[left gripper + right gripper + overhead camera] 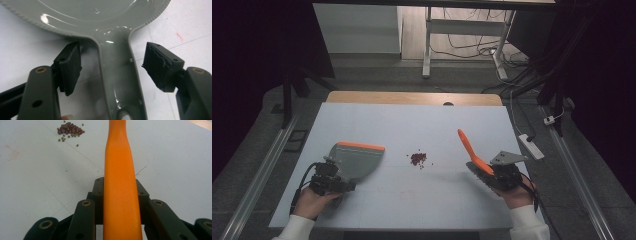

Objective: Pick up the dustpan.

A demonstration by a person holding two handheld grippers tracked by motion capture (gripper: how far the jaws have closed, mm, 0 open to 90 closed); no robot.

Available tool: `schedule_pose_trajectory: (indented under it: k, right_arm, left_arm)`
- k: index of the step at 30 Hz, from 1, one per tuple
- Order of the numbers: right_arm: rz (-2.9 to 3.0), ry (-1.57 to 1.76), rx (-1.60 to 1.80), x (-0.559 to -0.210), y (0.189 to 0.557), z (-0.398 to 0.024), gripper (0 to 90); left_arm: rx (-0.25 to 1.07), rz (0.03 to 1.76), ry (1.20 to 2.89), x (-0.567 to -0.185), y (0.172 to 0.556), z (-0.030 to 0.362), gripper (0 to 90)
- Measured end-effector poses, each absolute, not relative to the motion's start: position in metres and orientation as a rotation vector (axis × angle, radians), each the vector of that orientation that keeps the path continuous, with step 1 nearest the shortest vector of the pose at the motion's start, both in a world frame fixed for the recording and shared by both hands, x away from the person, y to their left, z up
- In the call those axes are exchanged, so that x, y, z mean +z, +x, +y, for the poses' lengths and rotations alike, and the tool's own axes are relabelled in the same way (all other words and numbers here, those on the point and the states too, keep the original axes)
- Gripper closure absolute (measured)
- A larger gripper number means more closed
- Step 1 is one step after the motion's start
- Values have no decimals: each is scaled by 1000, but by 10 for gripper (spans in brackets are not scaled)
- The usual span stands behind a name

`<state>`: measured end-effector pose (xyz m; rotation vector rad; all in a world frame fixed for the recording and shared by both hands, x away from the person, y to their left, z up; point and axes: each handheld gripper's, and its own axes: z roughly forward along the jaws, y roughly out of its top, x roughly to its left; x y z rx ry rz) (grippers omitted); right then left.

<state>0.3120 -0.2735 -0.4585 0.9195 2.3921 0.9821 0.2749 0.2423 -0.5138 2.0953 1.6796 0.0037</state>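
Here the white worktop [412,200] carries a small heap of dark red beans [417,158], taken below as the landmark; a few tiny greenish grains lie scattered at its edge in the right gripper view. A grey dustpan [354,159] with an orange front lip lies flat to the left of the beans, well apart from them, its lip turned away from the person and its handle pointing back toward the person's side. The left gripper [346,184], held in the person's left hand [312,201], sits at that handle, on the near left of the beans. In the left gripper view the grey dustpan handle [117,82] runs up between the two black pads [71,67], which stand apart on either side of it with worktop visible in both gaps; the gripper is parted and not pressing on the handle. To the right of the beans, well apart from them, the right gripper [482,169] in the person's right hand [517,196] is clamped on an orange-handled brush [468,145]. The brush handle rises slantwise up and away from the person; in the right gripper view it [120,187] runs straight up the middle, with the beans [70,129] at upper left.
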Motion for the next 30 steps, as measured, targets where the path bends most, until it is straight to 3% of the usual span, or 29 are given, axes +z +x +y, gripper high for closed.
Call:
schedule_pose_trajectory:
  k: [5,23,30]
  right_arm:
    - [2400,918,980,-459,312,-272,700]
    - [2408,924,960,-463,313,-272,699]
    - [2410,920,958,-463,313,-270,699]
  left_arm:
    - [-24,1682,2064,-518,277,243,357]
    - [14,1685,2003,-519,278,247,599]
    - [13,1690,1990,-518,277,250,620]
